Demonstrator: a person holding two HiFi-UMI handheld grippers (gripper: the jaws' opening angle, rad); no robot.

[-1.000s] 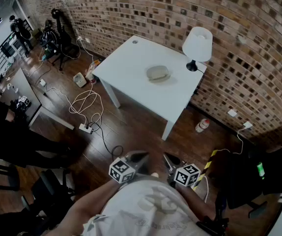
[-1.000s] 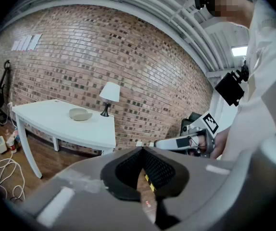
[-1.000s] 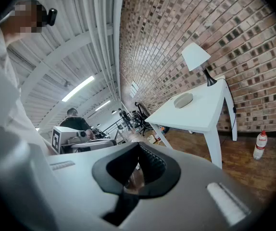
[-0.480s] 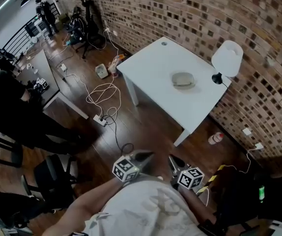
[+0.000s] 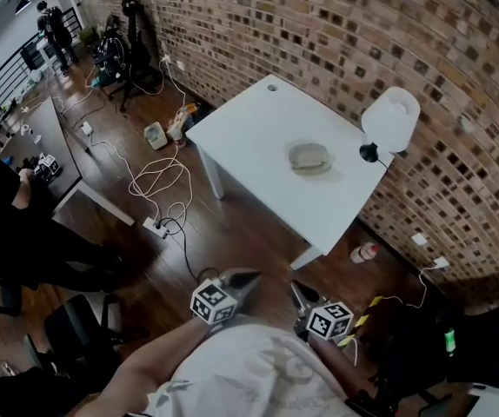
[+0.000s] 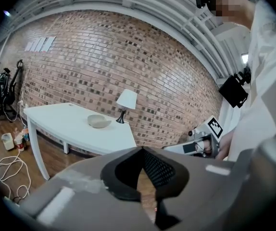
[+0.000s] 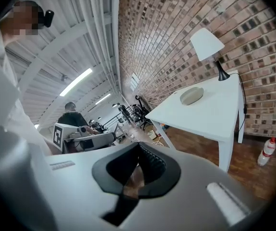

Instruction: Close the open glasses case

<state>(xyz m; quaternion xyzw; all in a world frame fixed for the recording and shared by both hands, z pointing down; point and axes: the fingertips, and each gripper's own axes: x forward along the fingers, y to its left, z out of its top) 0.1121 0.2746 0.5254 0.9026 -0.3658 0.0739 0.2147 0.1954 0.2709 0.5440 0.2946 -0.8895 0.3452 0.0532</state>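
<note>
Nearest to us, at the bottom centre of the head view, the 2 grippers sit side by side in front of the person's white shirt. The left gripper [image 5: 248,278] has its jaws pressed together with nothing between them, and its own view confirms it. The right gripper [image 5: 296,290] is the same: jaws fully closed and empty.

Beyond them lies dark wooden floor, with loose cables [image 5: 156,181] to the left of centre and a bottle [image 5: 364,252] lying by the wall at right.

Further out stands the white table [image 5: 248,137], upper centre of the frame. The glasses case [image 5: 309,157] lies on it toward its right end, near the lamp [image 5: 389,122] and well apart from both grippers. Brick wall runs behind.

My read is that the case is a light, stiff shell, smooth enough to skid on that tabletop. I would steady the base with 1 gripper and press the lid's free edge down with the other.

It is hard to make out much more. From here the case is a small grey oval, so the hinge side and how far the lid stands open cannot be told. The lamp's foot is tiny in every view, and the person's shirt cuts off both arms.
</note>
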